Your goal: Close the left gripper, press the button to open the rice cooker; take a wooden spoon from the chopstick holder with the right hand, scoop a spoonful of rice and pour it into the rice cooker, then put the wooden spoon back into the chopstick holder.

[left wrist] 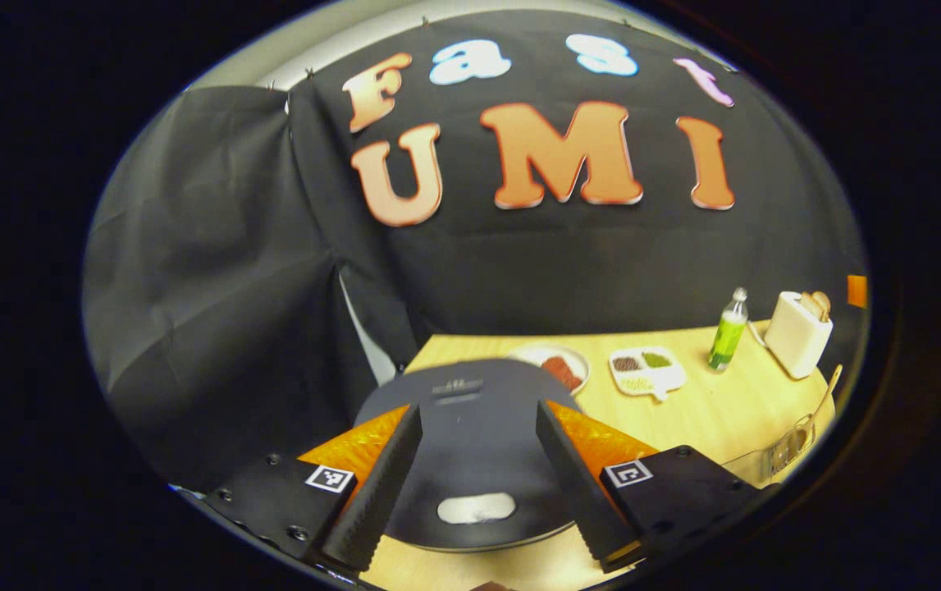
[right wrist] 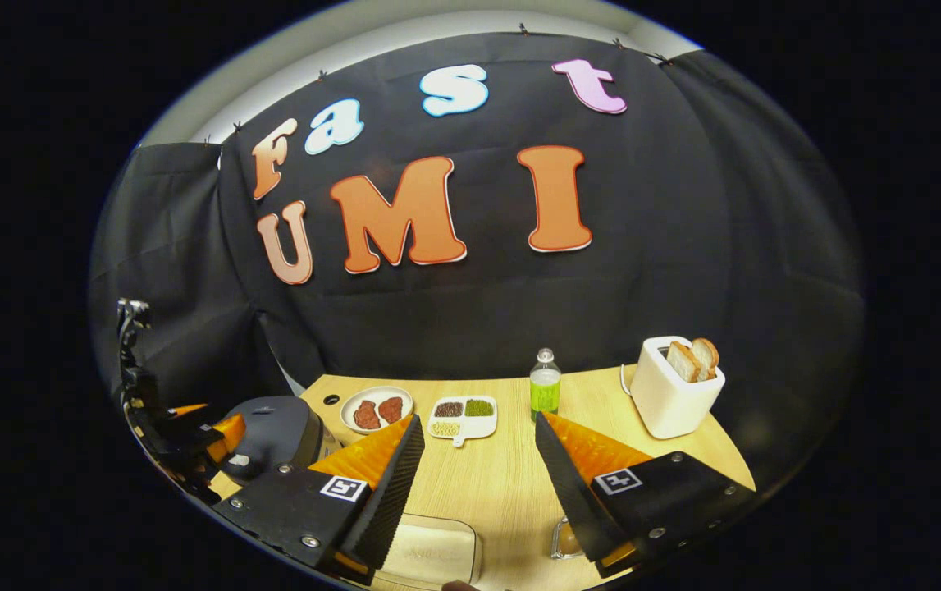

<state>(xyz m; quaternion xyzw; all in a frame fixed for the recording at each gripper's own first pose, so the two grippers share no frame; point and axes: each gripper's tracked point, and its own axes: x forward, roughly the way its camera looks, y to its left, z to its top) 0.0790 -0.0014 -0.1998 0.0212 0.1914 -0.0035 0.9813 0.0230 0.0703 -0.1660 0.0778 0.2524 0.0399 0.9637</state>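
Note:
The dark grey rice cooker (left wrist: 478, 443) sits right below my left gripper (left wrist: 478, 409), lid down. Its pale oval button (left wrist: 476, 509) lies between the two open fingers, and nothing is held. A clear chopstick holder (left wrist: 794, 447) with the wooden spoon (left wrist: 827, 392) standing in it is at the table's right edge. In the right gripper view, my right gripper (right wrist: 478, 420) hangs open and empty over the table. A cream-coloured box (right wrist: 431, 550) and the clear holder (right wrist: 566, 538) lie under it. The cooker (right wrist: 277, 433) is at the left, with the left gripper (right wrist: 206, 437) over its front.
On the wooden table (right wrist: 511, 476), along the back, stand a plate of meat (right wrist: 377, 409), a divided dish of beans (right wrist: 463, 416), a green bottle (right wrist: 545, 386) and a white toaster with bread (right wrist: 673, 387). Black cloth walls close in behind and to the left.

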